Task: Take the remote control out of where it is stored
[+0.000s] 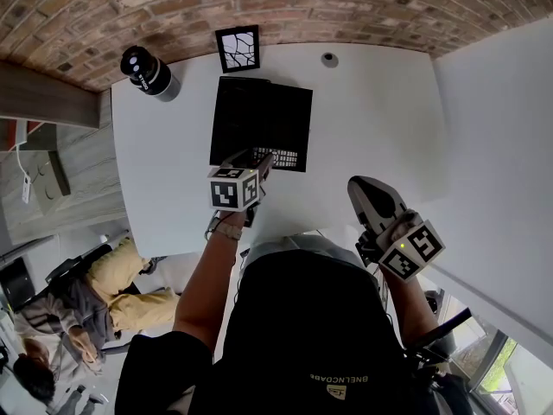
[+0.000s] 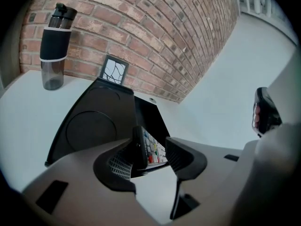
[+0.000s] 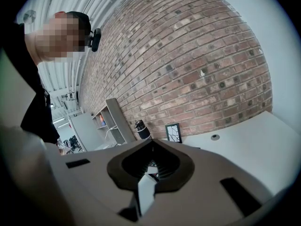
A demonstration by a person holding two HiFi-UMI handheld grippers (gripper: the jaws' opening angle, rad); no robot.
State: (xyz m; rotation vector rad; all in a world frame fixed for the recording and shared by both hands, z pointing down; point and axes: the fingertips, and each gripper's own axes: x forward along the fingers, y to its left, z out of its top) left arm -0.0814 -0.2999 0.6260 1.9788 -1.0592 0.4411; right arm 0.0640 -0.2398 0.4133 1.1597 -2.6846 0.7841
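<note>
A black storage box (image 1: 259,115) lies on the white table (image 1: 380,111). The remote control (image 1: 278,156) sits tilted in the slot at the box's near edge, with its coloured buttons showing. My left gripper (image 1: 262,164) reaches its near end. In the left gripper view the remote control (image 2: 149,145) stands between the jaws of the left gripper (image 2: 153,149). The left pad lies against its dark back, and a narrow gap shows at the right pad. My right gripper (image 1: 359,184) hovers to the right, away from the box. In its own view the right gripper (image 3: 150,166) is shut and empty.
A black drink bottle (image 1: 149,72) stands at the table's far left by the brick wall. A small framed picture (image 1: 238,48) leans against the wall behind the box, and a round cable port (image 1: 329,59) lies to its right. Another person (image 1: 78,301) sits on the floor left.
</note>
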